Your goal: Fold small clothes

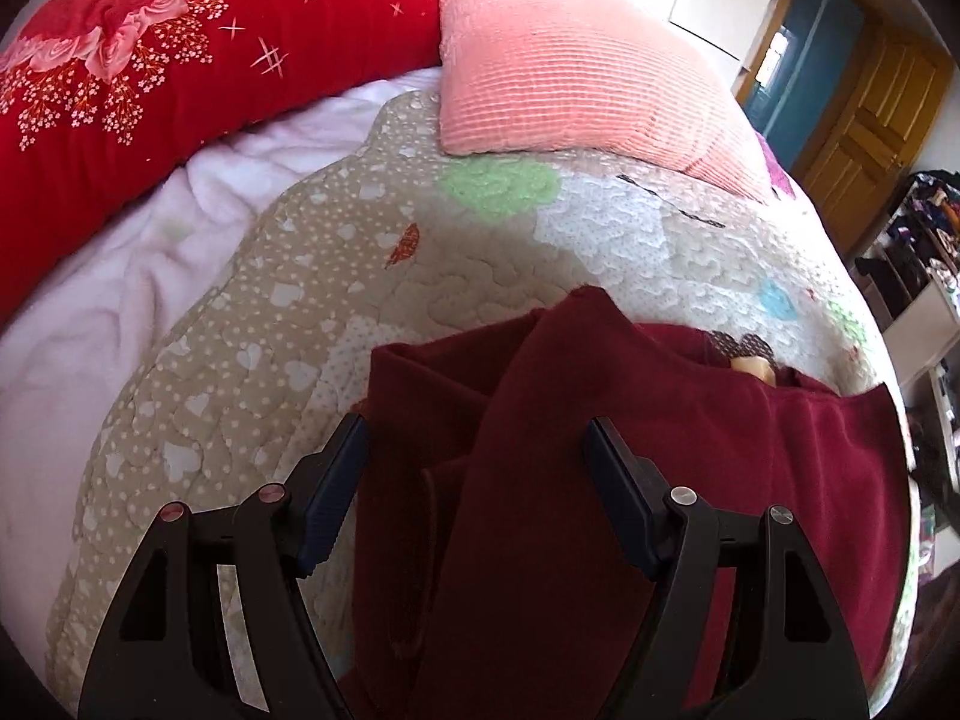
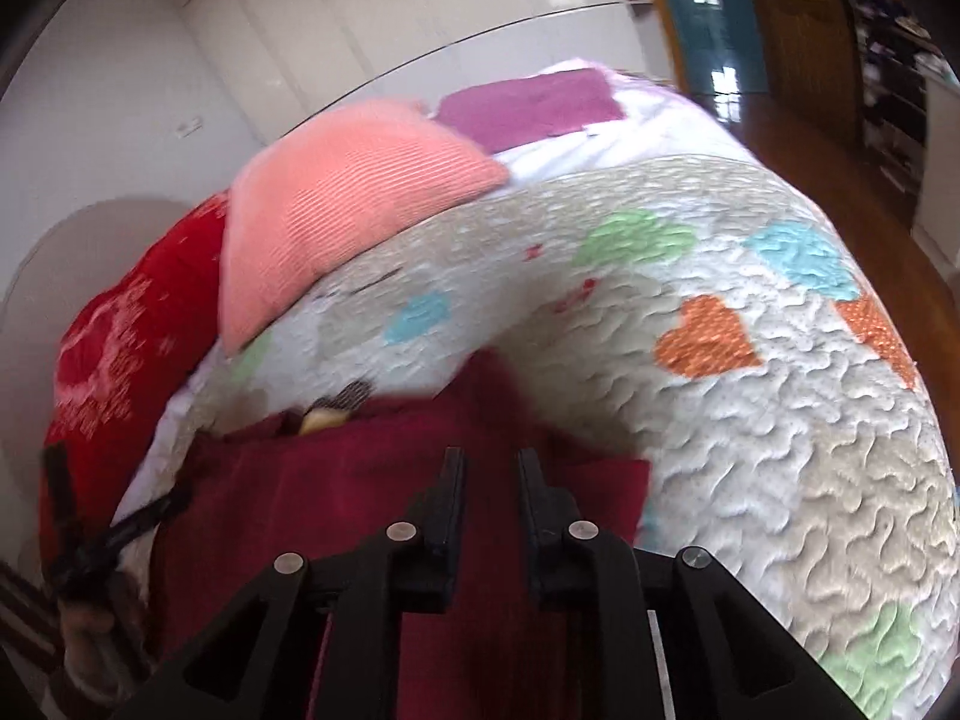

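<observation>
Quilted bed (image 1: pixel 600 252) (maroon garment (image 1: pixel 540 480), pink pillow (image 1: pixel 558 60)).

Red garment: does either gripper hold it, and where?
Left gripper: open over the red garment, holding nothing. Right gripper: nearly closed over it; hold cannot be told.

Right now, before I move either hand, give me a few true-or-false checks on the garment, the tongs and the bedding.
1. The dark red garment lies on the heart-patterned quilt. True.
2. The left tongs are clamped shut on the garment. False: their fingers stand wide apart over it, gripping nothing.
3. The right tongs stand narrow, a slim gap between the fingers. True.
4. The pink pillow sits on top of the garment. False: it lies farther up the bed, apart from it.
5. The red floral blanket covers the garment. False: it is bunched along the bed's far side.
</observation>
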{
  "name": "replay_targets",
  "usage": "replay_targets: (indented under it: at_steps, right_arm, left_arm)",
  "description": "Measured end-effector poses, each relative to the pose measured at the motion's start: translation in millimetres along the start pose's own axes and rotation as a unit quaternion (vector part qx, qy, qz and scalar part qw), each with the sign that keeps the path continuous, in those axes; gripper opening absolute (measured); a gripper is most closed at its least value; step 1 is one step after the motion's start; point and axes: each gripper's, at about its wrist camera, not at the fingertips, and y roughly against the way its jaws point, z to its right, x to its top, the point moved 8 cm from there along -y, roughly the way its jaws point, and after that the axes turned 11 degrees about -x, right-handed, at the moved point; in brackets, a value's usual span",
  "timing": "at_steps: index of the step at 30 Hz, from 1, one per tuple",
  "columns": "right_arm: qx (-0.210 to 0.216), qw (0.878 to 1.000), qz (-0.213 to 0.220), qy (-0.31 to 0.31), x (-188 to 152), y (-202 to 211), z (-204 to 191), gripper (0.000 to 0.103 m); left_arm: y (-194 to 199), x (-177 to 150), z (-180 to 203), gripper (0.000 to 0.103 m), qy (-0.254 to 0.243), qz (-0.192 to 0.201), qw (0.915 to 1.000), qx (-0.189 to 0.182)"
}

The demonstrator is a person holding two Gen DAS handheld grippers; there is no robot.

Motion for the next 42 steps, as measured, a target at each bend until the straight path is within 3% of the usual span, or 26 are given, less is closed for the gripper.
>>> replay_targets:
  at_steps: [3,7,9,13,19,23,27,34,39,42]
  right_arm:
    - [0.026,0.996,-0.050,0.067,-31.8,-9.5,-33.5,0.021]
    - [-0.051,0.991,-0.037,0.117,-36.4,-37.9,-37.2,0.021]
    - [-0.047,0.993,-0.042,0.102,-30.0,-43.4,-34.3,0.021]
    - [-0.040,0.993,-0.050,0.100,-34.7,-14.7,-33.3,0.021]
    - [-0.010,0.989,-0.052,0.138,-87.6,35.3,-41.7,0.024]
    - [-0.047,0.982,-0.065,0.171,-124.0,25.0,-34.4,0.025]
    - [-0.056,0.982,-0.064,0.170,-135.9,36.7,-31.2,0.025]
    - [0.002,0.991,-0.048,0.127,-128.1,61.1,-50.8,0.027]
    - [0.050,0.992,-0.039,0.112,-118.9,49.8,-103.6,0.030]
    - [0.055,0.991,-0.035,0.119,-116.6,38.2,-132.8,0.030]
  left_arm:
    - [-6.2,-0.3,-5.4,0.074,0.011,0.000,0.9999,0.009]
    - [-6.9,-1.0,-7.9,0.074,0.014,-0.003,0.9999,0.009]
    - [0.8,-1.2,-6.8,0.074,0.007,-0.002,1.0000,0.006]
    - [32.3,-10.6,2.3,0.074,-0.011,0.001,0.9998,-0.019]
    - [68.6,-63.0,22.3,0.074,-0.033,-0.005,0.9971,-0.069]
    - [58.4,-96.6,17.6,0.074,-0.053,-0.025,0.9979,-0.026]
    - [63.0,-108.6,9.7,0.074,-0.022,-0.032,0.9984,-0.041]
    - [86.5,-112.1,1.2,0.074,0.005,-0.021,0.9980,-0.059]
    - [91.6,-111.8,1.4,0.074,0.018,-0.011,0.9964,-0.083]
    - [86.7,-108.9,-3.7,0.074,0.020,-0.014,0.9960,-0.086]
